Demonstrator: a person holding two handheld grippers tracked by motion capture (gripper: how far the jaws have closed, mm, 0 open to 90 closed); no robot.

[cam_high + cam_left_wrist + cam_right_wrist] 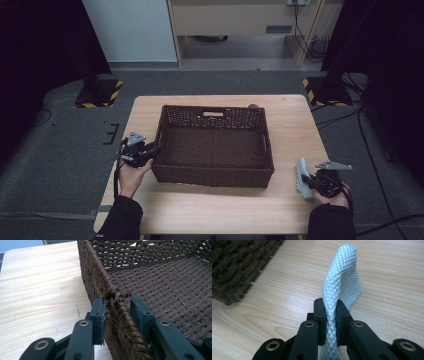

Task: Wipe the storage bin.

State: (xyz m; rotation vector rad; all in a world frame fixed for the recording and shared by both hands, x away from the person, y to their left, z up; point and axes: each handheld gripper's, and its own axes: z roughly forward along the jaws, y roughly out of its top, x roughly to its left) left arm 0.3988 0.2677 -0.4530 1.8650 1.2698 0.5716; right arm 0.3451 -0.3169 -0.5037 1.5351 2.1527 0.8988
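Two tools (150, 152) (306, 181) beside basket (215, 175) walls

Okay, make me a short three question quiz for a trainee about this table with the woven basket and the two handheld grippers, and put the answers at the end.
1. True or false: the basket already has something lying inside it.
2. What does the right gripper hold?
A. a pale quilted cloth
B. a wooden spoon
C. a glass jar
3. Which part of the basket do the jaws of the left gripper straddle?

Key
1. False. Its woven floor is bare.
2. A. The jaws pinch the pale quilted cloth, and a fold of it stands up above the table, to the right of the basket.
3. Its left side wall, one jaw outside and one inside.
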